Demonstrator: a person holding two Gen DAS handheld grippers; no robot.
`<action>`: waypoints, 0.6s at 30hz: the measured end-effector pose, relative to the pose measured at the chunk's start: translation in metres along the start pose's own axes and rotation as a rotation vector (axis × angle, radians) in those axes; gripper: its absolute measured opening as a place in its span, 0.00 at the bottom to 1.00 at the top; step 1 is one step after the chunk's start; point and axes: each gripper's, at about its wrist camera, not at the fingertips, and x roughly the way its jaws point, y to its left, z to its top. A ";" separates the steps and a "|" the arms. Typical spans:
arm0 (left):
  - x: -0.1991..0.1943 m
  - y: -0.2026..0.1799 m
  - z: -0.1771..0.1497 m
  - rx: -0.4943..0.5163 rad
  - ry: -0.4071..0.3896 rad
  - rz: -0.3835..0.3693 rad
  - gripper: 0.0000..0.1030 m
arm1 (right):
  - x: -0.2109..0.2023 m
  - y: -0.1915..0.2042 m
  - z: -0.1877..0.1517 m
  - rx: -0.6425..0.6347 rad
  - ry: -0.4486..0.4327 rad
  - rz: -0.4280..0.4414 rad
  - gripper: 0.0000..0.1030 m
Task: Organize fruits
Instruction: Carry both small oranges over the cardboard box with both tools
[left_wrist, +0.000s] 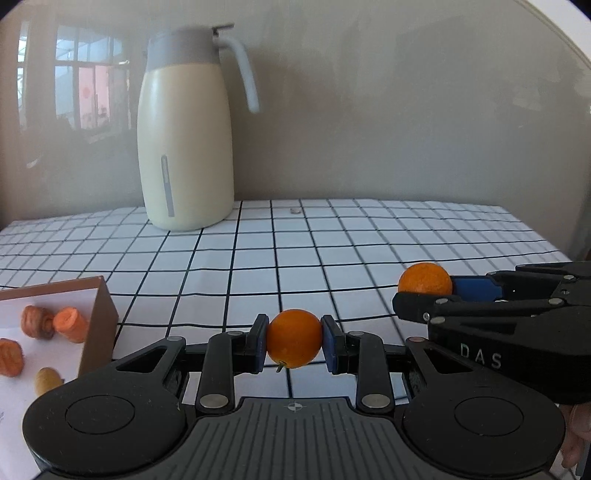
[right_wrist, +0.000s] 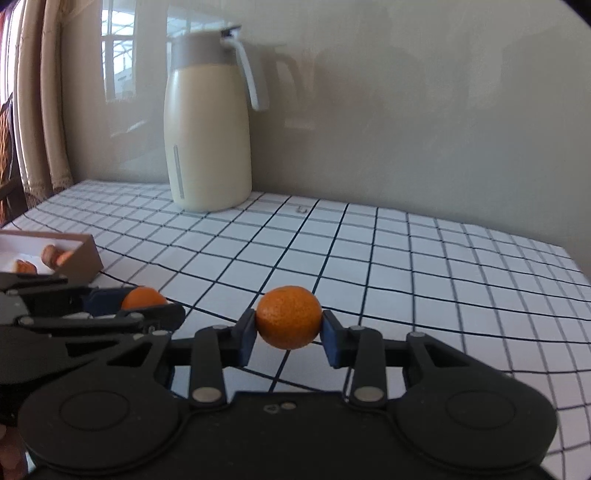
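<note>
My left gripper (left_wrist: 294, 339) is shut on a small smooth orange (left_wrist: 294, 338), held just above the checked tablecloth. My right gripper (right_wrist: 288, 325) is shut on a second, rougher orange (right_wrist: 289, 317). In the left wrist view the right gripper (left_wrist: 421, 291) comes in from the right with its orange (left_wrist: 424, 278). In the right wrist view the left gripper (right_wrist: 147, 306) lies at the left with its orange (right_wrist: 143, 298). A brown box (left_wrist: 98, 325) with a white inside holds several orange fruit pieces (left_wrist: 70, 323) at the left; it also shows in the right wrist view (right_wrist: 79, 254).
A tall cream jug (left_wrist: 184, 140) with a grey lid and handle stands at the back of the table by the wall; it also shows in the right wrist view (right_wrist: 207, 125). A small ring-like object (left_wrist: 294, 211) lies behind. The table's right edge (right_wrist: 569, 254) is close.
</note>
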 end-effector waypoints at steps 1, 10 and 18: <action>-0.006 -0.002 -0.001 0.006 -0.010 -0.001 0.29 | -0.006 0.001 -0.001 0.002 -0.007 -0.003 0.27; -0.066 0.004 -0.016 0.036 -0.103 0.036 0.29 | -0.050 0.013 -0.012 0.018 -0.075 -0.011 0.28; -0.114 0.026 -0.028 0.029 -0.167 0.083 0.29 | -0.084 0.043 -0.014 -0.008 -0.158 0.024 0.28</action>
